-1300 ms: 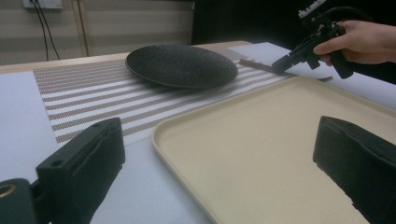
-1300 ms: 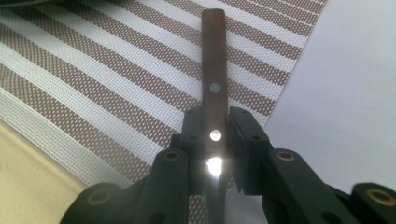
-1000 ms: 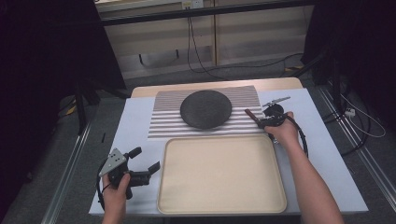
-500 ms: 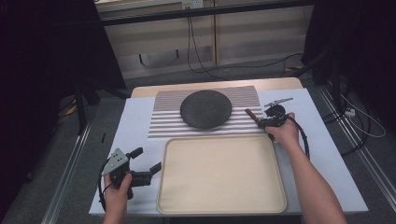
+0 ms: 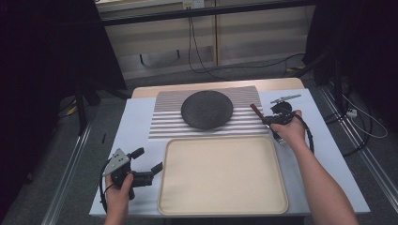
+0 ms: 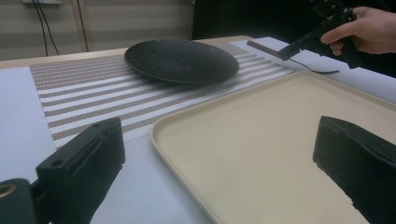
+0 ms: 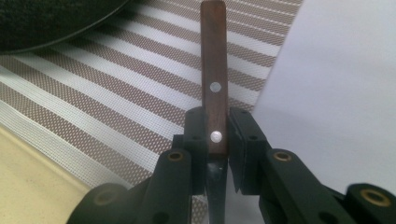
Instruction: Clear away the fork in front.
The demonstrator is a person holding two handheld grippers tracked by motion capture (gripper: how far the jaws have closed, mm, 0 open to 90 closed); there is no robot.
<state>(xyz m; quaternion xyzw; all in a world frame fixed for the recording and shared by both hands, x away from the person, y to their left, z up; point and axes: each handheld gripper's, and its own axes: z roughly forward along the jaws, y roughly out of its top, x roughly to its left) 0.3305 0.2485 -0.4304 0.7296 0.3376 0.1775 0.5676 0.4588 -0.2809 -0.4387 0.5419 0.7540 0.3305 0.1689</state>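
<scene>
Partly hidden, the knife's (image 7: 214, 70) blade runs under the right claw (image 7: 215, 135).

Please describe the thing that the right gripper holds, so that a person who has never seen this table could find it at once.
Start at the striped placemat beyond the beige tray, with the dark round plate on it. At the placemat's right edge, the right gripper is shut on a knife by its handle. That slim brown wooden handle with two silver rivets sets it apart; nothing else here is wooden.
</scene>
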